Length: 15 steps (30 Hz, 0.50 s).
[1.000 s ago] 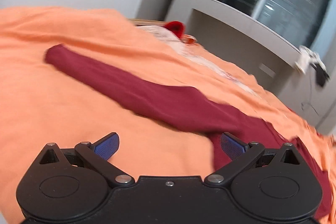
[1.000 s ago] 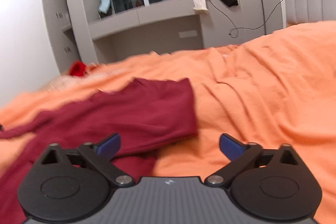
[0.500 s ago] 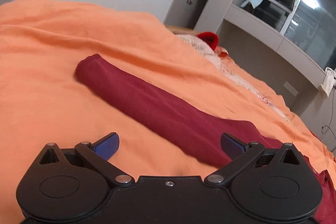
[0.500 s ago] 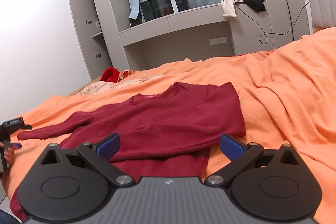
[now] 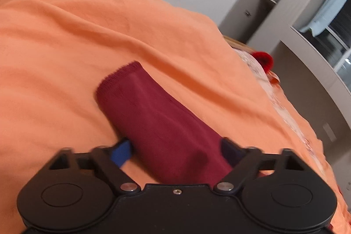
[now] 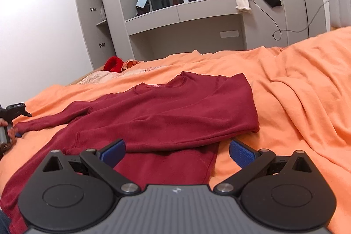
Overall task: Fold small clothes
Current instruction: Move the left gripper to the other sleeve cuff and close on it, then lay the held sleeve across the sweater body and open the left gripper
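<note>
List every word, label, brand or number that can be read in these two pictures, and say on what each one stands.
No text can be read.
Neck label of the dark red shirt: a pink strip with marks, too small to read.
Small device at the left edge of the right wrist view: pale lettering, too blurred to read.
Right hand-held gripper: a small emblem on its grey body, no letters.

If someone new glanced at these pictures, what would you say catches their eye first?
A dark red top lies spread on the orange bedspread, one sleeve already folded across its body. Its other sleeve stretches out, with the left gripper astride it near the cuff, jaws closing. The right gripper hovers open over the hem.
</note>
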### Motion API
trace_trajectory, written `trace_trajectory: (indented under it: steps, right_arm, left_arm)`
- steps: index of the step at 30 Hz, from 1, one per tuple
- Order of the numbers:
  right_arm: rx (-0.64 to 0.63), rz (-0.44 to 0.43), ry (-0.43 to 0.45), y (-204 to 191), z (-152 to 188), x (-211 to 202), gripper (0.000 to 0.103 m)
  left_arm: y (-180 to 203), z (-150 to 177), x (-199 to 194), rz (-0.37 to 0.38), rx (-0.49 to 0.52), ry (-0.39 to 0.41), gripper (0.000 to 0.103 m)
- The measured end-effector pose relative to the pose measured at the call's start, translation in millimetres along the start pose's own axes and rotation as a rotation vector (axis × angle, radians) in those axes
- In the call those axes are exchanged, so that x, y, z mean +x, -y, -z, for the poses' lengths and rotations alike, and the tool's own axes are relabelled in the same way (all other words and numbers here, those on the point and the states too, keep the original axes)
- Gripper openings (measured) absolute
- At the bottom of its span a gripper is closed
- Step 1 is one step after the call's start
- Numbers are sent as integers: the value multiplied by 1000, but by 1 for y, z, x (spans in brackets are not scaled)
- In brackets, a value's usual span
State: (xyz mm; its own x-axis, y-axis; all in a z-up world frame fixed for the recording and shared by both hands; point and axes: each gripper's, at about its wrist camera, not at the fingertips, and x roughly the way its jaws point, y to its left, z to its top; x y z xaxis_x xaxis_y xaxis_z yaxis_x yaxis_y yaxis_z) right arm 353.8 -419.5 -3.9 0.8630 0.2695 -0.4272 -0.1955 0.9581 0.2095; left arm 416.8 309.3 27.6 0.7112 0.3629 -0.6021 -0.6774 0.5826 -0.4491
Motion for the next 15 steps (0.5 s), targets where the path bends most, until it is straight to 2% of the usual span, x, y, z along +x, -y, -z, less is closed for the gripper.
trace_trajectory:
  steps: [1,2,4,6,8,15]
  right_arm:
    - [-8,0,7,-1,0,-1,103]
    - [-11,0,10,-1,0,-2,103]
    - [-12,-1,12,0,0,-2,103]
    - [-8,-5,15,1,0,-3,103]
    - [-3,-9,16,3,-1,-5,103]
    - [-17,-8,46,3,-3,-13,103]
  left_arm:
    - [0,1,-1,-8,-5,13,60]
    - [-1,0,-2,-15,-7,19,38]
    - [-3,0,-2,-30,-15,27,14]
    - [-5,-2,-4,-20,-26,43,9]
    - [0,-2,-10,-3,9,70,7]
    - [68,11,-69,170,419,313,7]
